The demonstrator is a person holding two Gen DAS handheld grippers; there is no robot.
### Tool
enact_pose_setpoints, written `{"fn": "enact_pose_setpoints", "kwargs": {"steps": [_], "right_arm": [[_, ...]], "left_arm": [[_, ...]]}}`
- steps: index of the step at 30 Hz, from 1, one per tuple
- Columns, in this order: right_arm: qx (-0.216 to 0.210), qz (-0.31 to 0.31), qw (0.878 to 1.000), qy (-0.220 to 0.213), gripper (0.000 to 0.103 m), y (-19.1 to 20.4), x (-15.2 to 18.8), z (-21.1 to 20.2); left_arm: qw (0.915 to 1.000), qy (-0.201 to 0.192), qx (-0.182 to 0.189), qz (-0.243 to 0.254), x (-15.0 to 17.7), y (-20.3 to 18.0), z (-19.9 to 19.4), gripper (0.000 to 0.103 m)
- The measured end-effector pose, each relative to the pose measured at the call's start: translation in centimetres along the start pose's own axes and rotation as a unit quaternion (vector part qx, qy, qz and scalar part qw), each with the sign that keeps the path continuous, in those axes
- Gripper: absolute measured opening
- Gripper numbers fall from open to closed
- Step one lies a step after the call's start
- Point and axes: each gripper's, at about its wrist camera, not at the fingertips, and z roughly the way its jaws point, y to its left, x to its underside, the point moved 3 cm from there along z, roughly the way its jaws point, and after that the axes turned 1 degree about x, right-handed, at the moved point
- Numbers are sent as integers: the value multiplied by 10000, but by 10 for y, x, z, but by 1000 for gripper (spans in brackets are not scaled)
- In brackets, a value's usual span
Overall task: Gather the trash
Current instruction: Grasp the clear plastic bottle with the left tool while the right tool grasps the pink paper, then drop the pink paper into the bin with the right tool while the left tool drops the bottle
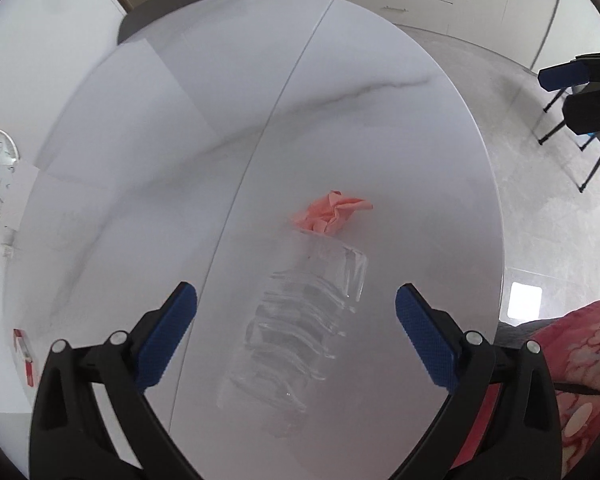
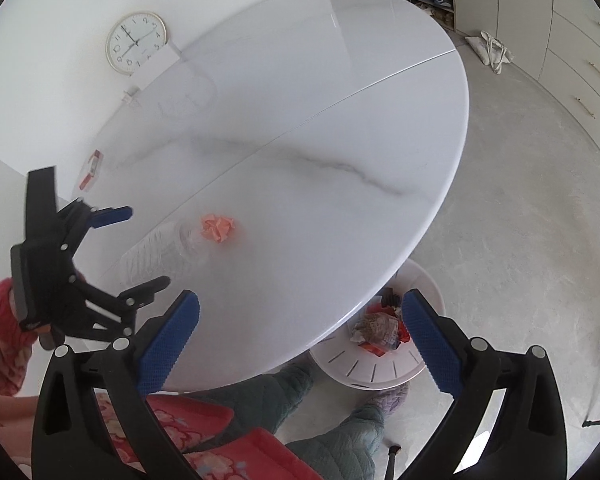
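Observation:
A clear crushed plastic bottle (image 1: 300, 320) lies on the white marble table (image 1: 180, 140). A crumpled pink paper ball (image 1: 332, 212) lies just beyond its far end. My left gripper (image 1: 296, 312) is open and empty, its blue pads either side of the bottle, above it. In the right wrist view the bottle (image 2: 160, 252) and pink ball (image 2: 219, 229) lie near the table's near-left edge, with the left gripper (image 2: 148, 246) open over the bottle. My right gripper (image 2: 300, 320) is open and empty, above the table's near edge.
A white trash bin (image 2: 380, 356) holding wrappers stands on the floor under the table's near edge. A red and white box (image 2: 91, 169) lies at the table's left edge. A clock (image 2: 136, 42) hangs on the wall. A folding chair (image 1: 580, 112) stands at right.

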Motion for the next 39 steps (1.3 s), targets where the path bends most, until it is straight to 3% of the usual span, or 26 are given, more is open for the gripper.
{"fn": "enact_pose_setpoints", "kwargs": {"steps": [4,8,11,18,24,30,31,36,39], "right_arm": [[136,76,9998,113,100,9,4,10],[222,57,9996,169,100,21,3,19],[205,-57,9996,174,100,30,-1,28],[16,-709,9971,266,99,65,-27,69],[237,-1438,9876,583,74,98,-43,122],[547,-1749,9801,768,49,108,-48,148],[583,-1804,9788,782,41,109,-46,149],[672,-1922,9757,805,37,108,-48,146],[582,-1748,9803,713,37,100,-47,131]], "left_arm": [[9992,84,383,110,-1,5,23,93],[9970,189,743,87,-1,9,37,67],[9965,103,819,-127,2,17,37,66],[9880,-17,685,-1381,28,56,16,66],[9678,-244,740,-2393,58,87,-11,66],[9626,-290,531,-2642,76,96,-16,66],[9611,-296,525,-2694,78,97,-18,66],[9589,-318,489,-2778,76,89,-15,66],[9610,-368,490,-2698,78,89,-24,66]]}}
